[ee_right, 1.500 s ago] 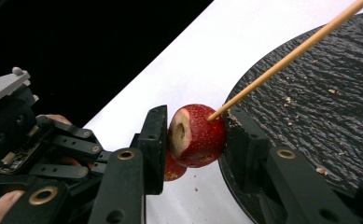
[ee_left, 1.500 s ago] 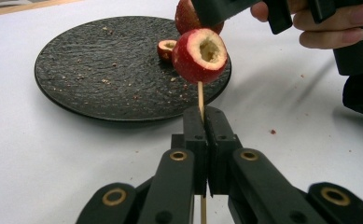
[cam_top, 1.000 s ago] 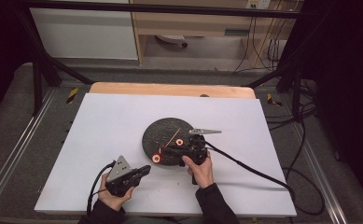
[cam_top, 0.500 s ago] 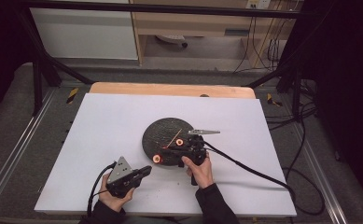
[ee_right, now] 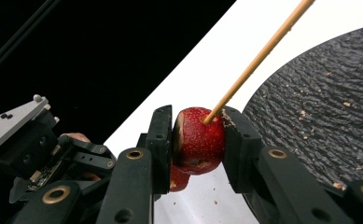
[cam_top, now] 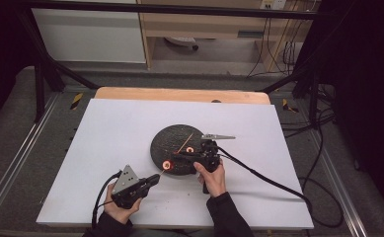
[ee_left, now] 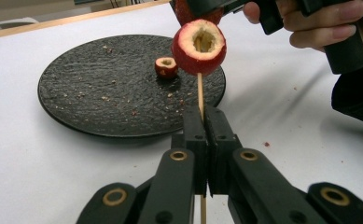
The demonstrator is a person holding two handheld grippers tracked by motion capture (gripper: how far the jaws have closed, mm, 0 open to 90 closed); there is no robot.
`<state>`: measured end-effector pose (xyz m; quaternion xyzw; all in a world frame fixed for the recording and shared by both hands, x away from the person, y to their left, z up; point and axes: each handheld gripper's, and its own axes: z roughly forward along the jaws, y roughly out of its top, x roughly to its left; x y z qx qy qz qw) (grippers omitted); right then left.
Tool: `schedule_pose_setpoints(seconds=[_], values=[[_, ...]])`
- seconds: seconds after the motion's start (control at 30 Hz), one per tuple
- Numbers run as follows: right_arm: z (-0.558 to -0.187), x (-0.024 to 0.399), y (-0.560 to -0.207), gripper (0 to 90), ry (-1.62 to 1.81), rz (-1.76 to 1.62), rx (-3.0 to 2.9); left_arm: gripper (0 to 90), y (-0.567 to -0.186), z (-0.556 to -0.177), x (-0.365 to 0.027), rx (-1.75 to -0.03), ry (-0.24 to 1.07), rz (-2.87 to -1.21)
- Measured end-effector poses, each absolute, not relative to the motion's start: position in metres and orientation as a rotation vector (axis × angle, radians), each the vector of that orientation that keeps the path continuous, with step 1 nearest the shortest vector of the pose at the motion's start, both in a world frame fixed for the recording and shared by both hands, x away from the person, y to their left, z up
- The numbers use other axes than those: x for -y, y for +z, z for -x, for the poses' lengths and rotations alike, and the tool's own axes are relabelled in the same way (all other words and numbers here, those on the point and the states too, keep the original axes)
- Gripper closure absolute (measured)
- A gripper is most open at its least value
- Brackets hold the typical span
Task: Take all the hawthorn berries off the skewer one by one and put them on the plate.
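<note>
Skewer clamped in left gripper; cored red fruit on skewer, squeezed between right gripper pads.

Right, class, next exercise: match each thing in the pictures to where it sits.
Things:
1. wooden skewer
2. fruit farther up the skewer
3. small fruit piece
4. black plate

Places:
A. resting on the white table
B. squeezed between the jaws of the right gripper
C. lying on the plate
D. clamped in the left gripper

Pairs: 1-D, 2-B, 3-C, 4-A
</note>
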<state>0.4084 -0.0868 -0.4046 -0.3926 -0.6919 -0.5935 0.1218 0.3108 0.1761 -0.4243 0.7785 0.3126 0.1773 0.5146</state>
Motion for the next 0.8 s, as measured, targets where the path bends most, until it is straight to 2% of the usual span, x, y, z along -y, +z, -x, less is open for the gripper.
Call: schedule_pose_setpoints(seconds=[0.8], values=[[-0.423, 0.104, -0.380, 67.9, -1.783, 1.173, 2.005, 88.7, -0.418, -0.307, -0.179, -0.741, 0.463, -1.851]])
